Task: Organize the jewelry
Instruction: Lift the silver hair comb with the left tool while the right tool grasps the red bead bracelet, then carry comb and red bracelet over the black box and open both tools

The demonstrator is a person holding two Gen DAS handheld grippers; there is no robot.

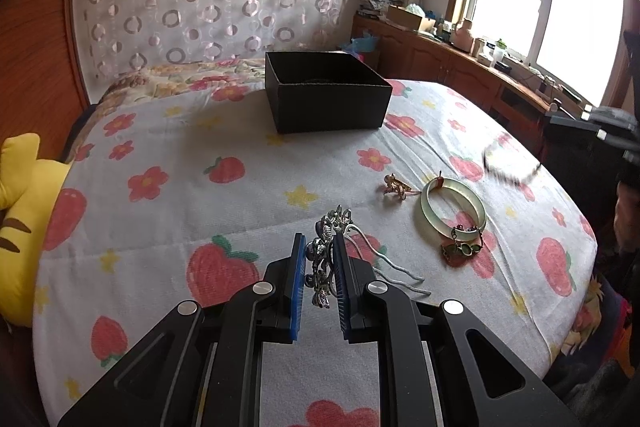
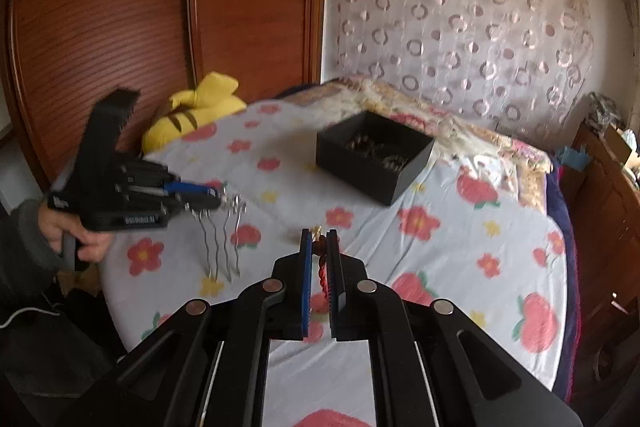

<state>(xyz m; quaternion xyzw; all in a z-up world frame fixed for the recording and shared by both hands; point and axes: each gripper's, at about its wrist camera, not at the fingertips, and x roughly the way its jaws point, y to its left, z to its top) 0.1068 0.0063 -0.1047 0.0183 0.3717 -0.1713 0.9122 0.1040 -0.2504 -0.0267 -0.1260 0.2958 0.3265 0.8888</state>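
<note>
My left gripper (image 1: 318,241) is shut on a silver jewelled hair comb (image 1: 324,259), held above the bed; in the right wrist view the left gripper (image 2: 218,199) shows at left with the comb's prongs (image 2: 222,247) hanging down. My right gripper (image 2: 320,239) is shut on a red braided cord piece (image 2: 321,267) with a gold end. An open black box (image 1: 326,95) stands on the bed ahead and holds several dark pieces (image 2: 376,151). A pale green bangle (image 1: 452,213), a green stone pendant (image 1: 464,249) and a small gold ornament (image 1: 394,185) lie on the bedspread.
The bed has a white strawberry and flower cover (image 1: 200,195). A yellow plush toy (image 1: 20,195) lies at its left edge. A wooden wardrobe (image 2: 120,7) stands beyond. A cluttered wooden cabinet (image 1: 460,63) runs under the window. The right gripper's body (image 1: 600,131) is blurred at right.
</note>
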